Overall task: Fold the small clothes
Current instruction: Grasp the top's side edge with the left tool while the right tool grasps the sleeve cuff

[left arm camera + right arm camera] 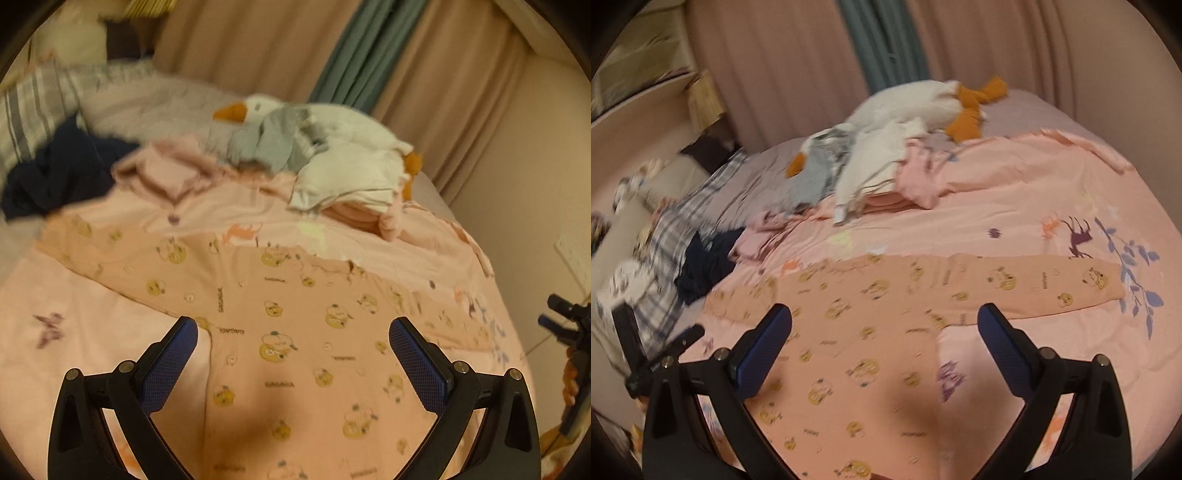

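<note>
A small peach garment with yellow bear prints (pixel 295 332) lies spread flat on the pink bed cover, sleeves out to both sides; it also shows in the right wrist view (pixel 871 306). My left gripper (pixel 293 332) is open and empty, hovering above the garment's body. My right gripper (pixel 884 321) is open and empty above the same garment, near its right sleeve (pixel 1052 284). The right gripper also shows at the right edge of the left wrist view (pixel 565 325).
A pile of clothes lies at the far side of the bed: a dark navy piece (pixel 55 173), pink pieces (pixel 166 170), grey and white pieces (pixel 343 181), over a white goose plush (pixel 923 99). Striped pillow (pixel 33 107) at left. Curtains (pixel 258 44) behind.
</note>
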The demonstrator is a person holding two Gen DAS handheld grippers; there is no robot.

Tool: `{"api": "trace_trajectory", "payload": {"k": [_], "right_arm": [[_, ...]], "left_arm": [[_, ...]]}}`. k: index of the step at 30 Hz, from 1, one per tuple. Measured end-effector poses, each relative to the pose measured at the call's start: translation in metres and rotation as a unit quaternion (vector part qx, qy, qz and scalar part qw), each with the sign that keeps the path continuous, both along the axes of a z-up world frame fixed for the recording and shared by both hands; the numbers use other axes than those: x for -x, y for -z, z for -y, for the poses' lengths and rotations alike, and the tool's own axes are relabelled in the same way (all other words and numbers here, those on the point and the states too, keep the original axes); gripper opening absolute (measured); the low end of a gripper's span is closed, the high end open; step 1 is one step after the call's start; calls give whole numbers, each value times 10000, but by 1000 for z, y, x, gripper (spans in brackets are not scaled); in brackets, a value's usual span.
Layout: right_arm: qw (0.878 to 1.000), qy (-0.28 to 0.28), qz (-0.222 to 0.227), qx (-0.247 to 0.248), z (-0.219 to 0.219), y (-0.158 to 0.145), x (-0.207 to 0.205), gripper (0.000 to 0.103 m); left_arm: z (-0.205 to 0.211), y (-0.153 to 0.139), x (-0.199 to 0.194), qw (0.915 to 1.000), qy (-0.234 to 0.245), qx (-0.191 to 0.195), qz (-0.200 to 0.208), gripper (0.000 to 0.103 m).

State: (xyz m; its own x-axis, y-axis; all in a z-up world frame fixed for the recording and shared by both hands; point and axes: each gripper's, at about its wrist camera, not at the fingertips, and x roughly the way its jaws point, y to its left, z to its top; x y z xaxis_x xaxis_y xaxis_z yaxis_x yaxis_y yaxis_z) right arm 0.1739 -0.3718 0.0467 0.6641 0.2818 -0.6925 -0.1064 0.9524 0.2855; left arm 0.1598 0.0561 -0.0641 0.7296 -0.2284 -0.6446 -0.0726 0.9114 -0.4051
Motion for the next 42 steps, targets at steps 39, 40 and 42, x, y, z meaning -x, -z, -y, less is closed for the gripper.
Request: {"api": "trace_trajectory", "payload": {"k": [39,40,42], "right_arm": [[9237,3005,-1491,-1853,307,186,-81,57],[9220,3092,-1474,-1803,310,188,-81,46],[9198,3240,-1601,-1532,312,194,-83,26]], "left_arm": [[-13,118,-74,9786,-354,-266,-2008,21],[-16,118,-74,9779,-421,-185,-2039,19],[-25,122,-74,9752,-611,32,-2127,15]]}}
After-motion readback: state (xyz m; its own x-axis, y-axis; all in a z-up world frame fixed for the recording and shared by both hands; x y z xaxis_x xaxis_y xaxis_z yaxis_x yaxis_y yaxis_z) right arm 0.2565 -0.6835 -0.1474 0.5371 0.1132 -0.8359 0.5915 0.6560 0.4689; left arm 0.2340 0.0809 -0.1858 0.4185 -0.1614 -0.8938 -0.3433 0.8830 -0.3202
